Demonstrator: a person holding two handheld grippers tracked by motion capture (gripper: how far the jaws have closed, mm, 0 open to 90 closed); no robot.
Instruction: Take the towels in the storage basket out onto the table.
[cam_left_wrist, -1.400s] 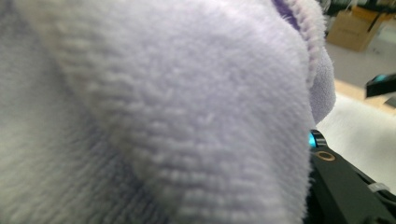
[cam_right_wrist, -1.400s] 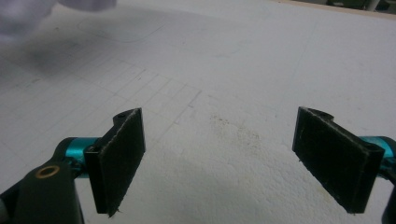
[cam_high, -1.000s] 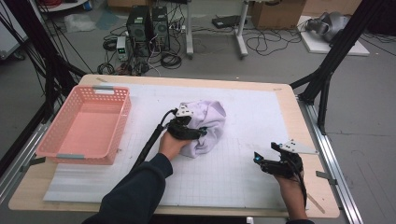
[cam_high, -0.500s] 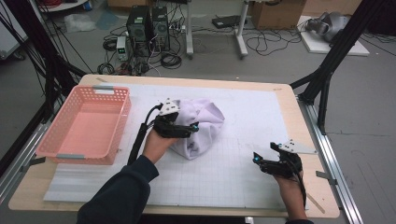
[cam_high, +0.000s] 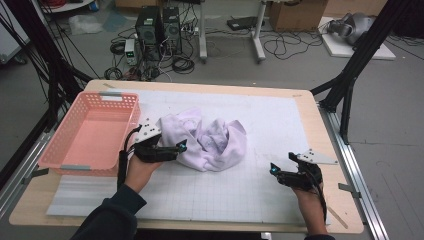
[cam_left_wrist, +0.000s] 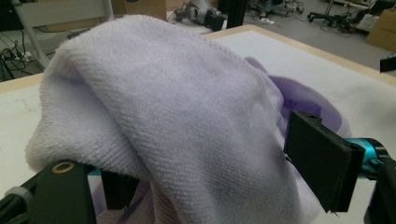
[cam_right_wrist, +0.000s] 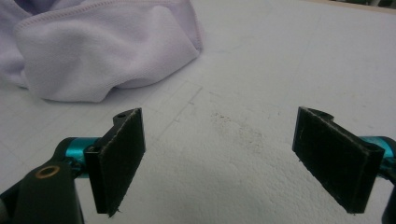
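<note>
Left gripper (cam_high: 176, 148): jaws just opened wide, lavender towel (cam_high: 212, 140) draped between them (pads not pressing).
Right gripper (cam_high: 278, 171): spread wide, empty, resting on white mat (cam_high: 270, 120).

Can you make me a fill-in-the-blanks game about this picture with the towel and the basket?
1. The crumpled towel is pale ____.
2. The basket is pink and sits at the table's ____ side in the high view.
3. The right gripper has its jaws ____, with nothing between them.
4. The towel's fold lies between the jaws of the ____ gripper.

Missing words: purple; left; open; left
</note>
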